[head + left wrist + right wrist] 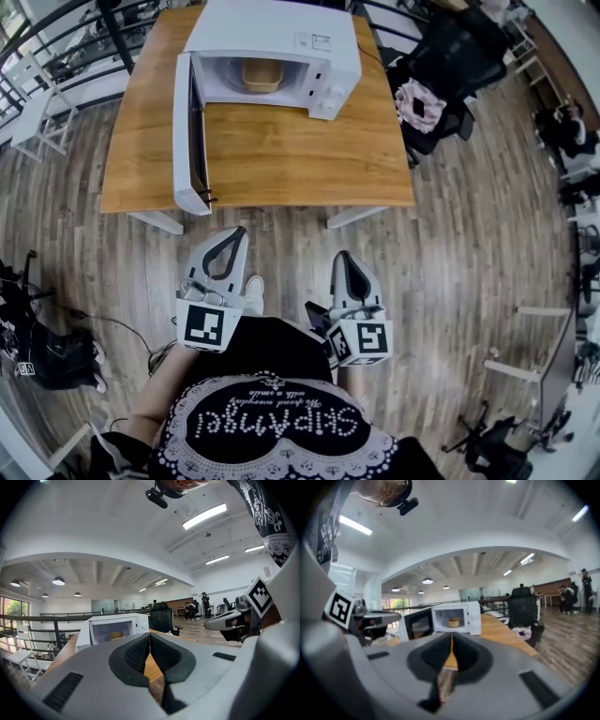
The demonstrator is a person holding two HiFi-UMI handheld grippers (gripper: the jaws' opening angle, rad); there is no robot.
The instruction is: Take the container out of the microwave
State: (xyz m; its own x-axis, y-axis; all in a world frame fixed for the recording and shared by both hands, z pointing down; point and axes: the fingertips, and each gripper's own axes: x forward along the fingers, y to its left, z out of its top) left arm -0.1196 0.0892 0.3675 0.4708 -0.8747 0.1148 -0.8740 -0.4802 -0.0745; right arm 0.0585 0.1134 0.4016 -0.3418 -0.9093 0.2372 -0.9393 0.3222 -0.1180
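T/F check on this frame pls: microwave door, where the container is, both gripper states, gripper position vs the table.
1. The microwave has its door open. True.
2. The container stands out on the table. False: it sits inside the microwave cavity.
3. The left gripper is shut on the container. False: its jaws are together with nothing between them, far from the container.
4. The right gripper is shut and empty. True.
5. Both grippers are over the tabletop. False: both are over the floor, short of the table's near edge.
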